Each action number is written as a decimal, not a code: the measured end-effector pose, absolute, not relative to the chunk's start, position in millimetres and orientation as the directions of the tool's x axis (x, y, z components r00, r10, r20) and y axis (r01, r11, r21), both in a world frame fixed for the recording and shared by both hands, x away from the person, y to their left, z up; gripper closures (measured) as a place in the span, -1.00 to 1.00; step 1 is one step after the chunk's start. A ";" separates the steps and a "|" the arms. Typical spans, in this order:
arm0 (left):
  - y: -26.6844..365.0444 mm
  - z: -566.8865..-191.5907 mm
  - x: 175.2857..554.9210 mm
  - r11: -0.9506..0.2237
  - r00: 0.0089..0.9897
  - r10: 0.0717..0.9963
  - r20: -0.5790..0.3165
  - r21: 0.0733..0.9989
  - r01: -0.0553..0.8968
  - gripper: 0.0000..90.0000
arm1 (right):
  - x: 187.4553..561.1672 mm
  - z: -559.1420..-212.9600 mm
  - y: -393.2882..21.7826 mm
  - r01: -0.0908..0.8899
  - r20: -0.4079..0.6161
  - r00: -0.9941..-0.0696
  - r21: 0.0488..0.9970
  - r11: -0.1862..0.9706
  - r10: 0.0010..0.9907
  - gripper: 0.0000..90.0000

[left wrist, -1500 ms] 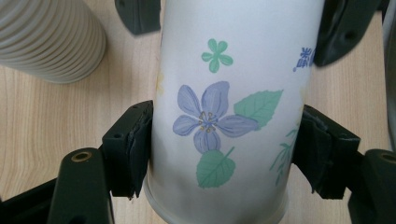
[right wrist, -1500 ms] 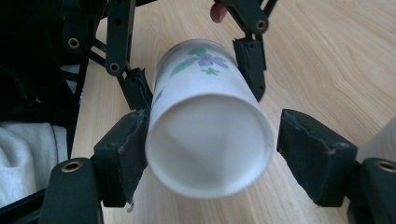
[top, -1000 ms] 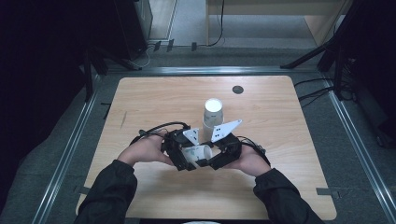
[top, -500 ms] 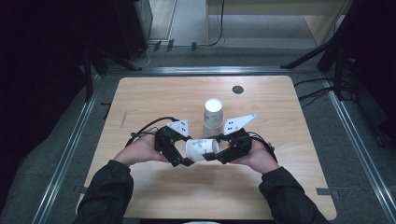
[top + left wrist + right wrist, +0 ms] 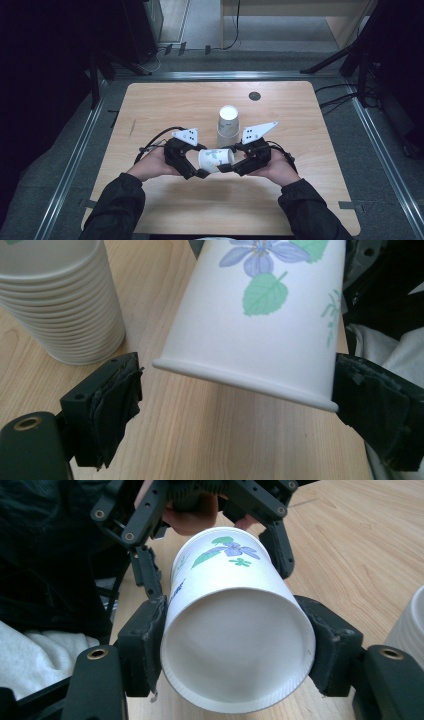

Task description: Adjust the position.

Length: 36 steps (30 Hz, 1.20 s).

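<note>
Seen from the high view, a paper cup (image 5: 216, 159) printed with flowers is held on its side above the near half of the wooden table (image 5: 165, 105), between the left gripper (image 5: 192, 169) and the right gripper (image 5: 231, 164), which are brought in from either side by the person's hands. Just behind the cup and the grippers, a stack of white cups (image 5: 228, 126) stands upside down on the table, and a small dark disc (image 5: 254, 95) lies well beyond it toward the far edge. Along the left gripper view, the rolled rim of the paper cup (image 5: 260, 330) is seen between the two black jaws: the pad (image 5: 375, 410) on the right side of that view is touched by the rim, while a clear gap is left between the rim and the other pad (image 5: 112, 407), so the left gripper is spread wider than the cup and nothing is clamped by it; the stack of white cups (image 5: 60, 300) rests on the wood beside it. Along the right gripper view, the closed base of the paper cup (image 5: 235, 630) is faced by the camera and is pressed on both sides by the right gripper's pads (image 5: 145, 645), so the cup is grasped there, with the left gripper (image 5: 210, 555) seen farther off at the cup's other end.
</note>
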<state>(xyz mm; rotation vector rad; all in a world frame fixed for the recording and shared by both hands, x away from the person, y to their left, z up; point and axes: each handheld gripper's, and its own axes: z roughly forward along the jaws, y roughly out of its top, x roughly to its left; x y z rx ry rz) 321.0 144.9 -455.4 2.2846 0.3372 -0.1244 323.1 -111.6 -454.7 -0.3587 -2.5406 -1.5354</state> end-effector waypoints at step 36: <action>147.1 -453.9 318.0 -0.609 0.971 0.141 -0.194 0.756 0.240 -0.46 | 324.4 -454.8 -108.8 0.301 0.284 -0.953 0.844 0.444 0.108 -0.43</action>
